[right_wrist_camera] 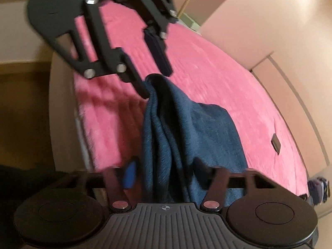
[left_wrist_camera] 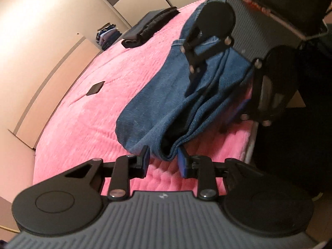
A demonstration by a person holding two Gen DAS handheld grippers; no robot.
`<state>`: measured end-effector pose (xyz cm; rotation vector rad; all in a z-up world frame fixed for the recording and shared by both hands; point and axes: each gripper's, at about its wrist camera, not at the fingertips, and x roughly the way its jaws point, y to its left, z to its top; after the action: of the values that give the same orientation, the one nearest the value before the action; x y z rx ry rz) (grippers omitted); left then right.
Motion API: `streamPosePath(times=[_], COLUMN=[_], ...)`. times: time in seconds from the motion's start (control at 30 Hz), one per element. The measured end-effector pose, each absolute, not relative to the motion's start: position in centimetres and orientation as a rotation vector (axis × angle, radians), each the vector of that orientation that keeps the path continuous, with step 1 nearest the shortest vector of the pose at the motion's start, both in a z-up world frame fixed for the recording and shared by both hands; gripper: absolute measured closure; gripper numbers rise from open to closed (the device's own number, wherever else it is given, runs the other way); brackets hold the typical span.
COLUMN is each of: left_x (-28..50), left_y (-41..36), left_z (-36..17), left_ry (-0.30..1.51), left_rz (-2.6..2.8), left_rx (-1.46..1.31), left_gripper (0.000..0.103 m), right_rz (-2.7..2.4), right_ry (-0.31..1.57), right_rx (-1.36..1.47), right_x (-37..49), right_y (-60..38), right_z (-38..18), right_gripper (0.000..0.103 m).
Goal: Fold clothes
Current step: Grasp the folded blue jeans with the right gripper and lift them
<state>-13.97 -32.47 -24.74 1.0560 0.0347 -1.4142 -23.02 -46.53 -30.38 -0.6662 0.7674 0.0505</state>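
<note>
Up close in the left wrist view, the left gripper [left_wrist_camera: 162,160] stands with jaws parted, the bunched end of the blue jeans [left_wrist_camera: 166,95] between its fingers over the pink bedspread [left_wrist_camera: 83,112], while the right gripper [left_wrist_camera: 220,78] sits at the far end and a dark folded stack [left_wrist_camera: 149,26] lies well beyond. Next, the right wrist view shows the right gripper [right_wrist_camera: 164,172] spread wide around the gathered denim, with the left gripper [right_wrist_camera: 154,83] at the opposite end; whether either one pinches the cloth, I cannot tell.

Dim warm indoor light, wall glare, fisheye bending, motion blur.
</note>
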Motion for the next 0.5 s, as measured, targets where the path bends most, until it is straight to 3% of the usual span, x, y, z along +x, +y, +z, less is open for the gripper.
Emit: streamPosePath(times=[0.03, 0.13, 0.33, 0.5], left_x=[-13.9, -13.4, -13.0, -15.2], left_y=[-32.3, -31.7, -30.0, -32.5], left_z=[-24.5, -23.3, -19.9, -18.9], left_ry=[0.045, 0.066, 0.068, 0.041], left_rz=[-1.413, -1.384, -1.233, -1.269], left_rx=[1.037, 0.918, 0.691, 0.71], left_gripper=[0.076, 0.075, 0.075, 0.073], right_rz=[0.033, -0.019, -0.122, -0.287], right_ry=[0.744, 0.673, 0.526, 0.257], right_rx=[-0.628, -0.513, -0.278, 0.15], right_x=[-23.3, -24.0, -25.5, -32.5], right_y=[-47.1, -48.7, -52.1, -60.8], right_z=[-29.8, -28.1, -24.7, -18.0], right_gripper=[0.077, 0.091, 0.093, 0.093])
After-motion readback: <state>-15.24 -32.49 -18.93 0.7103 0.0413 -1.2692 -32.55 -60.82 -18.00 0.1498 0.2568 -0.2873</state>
